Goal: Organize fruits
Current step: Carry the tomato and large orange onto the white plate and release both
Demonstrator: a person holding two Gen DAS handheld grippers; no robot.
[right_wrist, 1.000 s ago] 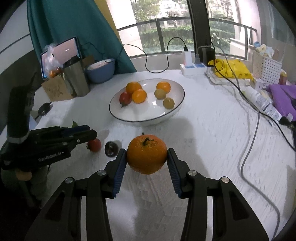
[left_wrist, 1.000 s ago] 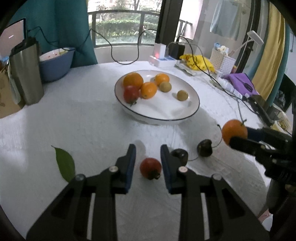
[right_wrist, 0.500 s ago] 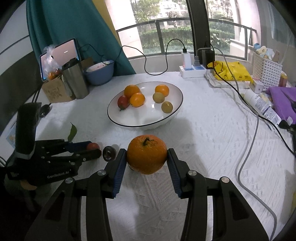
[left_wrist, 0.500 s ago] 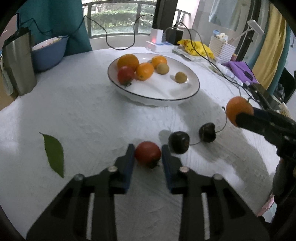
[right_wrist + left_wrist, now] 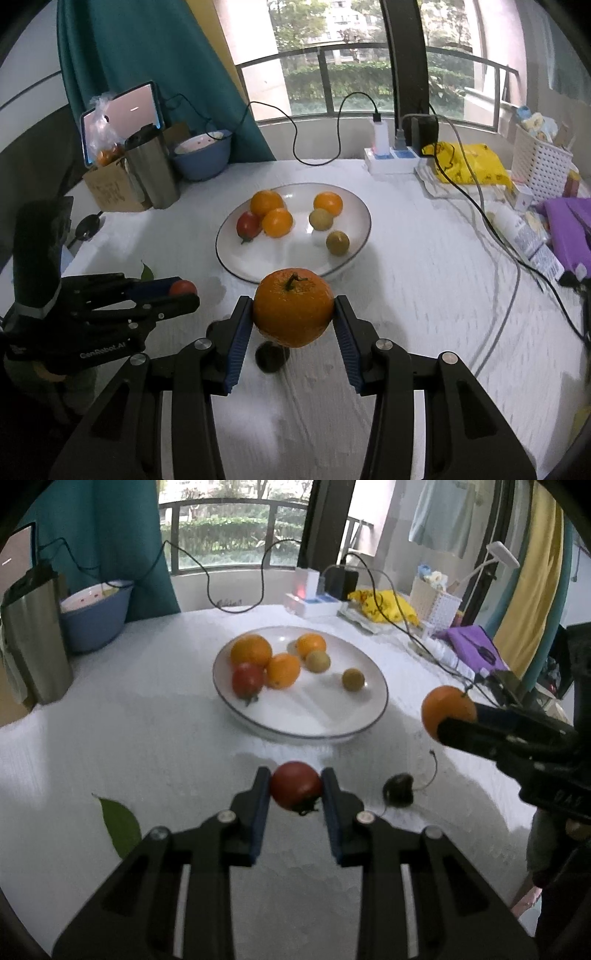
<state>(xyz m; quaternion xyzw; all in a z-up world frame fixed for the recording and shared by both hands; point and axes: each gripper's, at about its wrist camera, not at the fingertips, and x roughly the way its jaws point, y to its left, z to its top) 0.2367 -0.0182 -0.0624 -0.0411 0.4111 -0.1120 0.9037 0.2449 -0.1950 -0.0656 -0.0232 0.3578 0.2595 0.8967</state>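
Bench [image 5: 110,746]: a round top under a white textured cloth, carrying everything listed below.

Plate [image 5: 373,716]: white with a dark rim, at the centre of the bench; it holds three oranges, one red tomato and two small yellow-green fruits.

Left gripper [image 5: 295,790]: seen at 6 o'clock in its own wrist view, clenched on the red tomato [image 5: 295,784], which sits between the blue pads at the plate's 6 o'clock, clear of the rim; whether it is off the cloth cannot be told.

Right gripper [image 5: 293,314]: at 6 o'clock in its own view, grasping the orange [image 5: 293,306], stem up, above the cloth and near the plate's front rim.

Dark cherry [image 5: 398,794]: lies on the cloth with its stem curling upward, just beside the left gripper at its 3 o'clock, below the held orange.

Green leaf [image 5: 120,825]: flat on the cloth at the left gripper's 9 o'clock.
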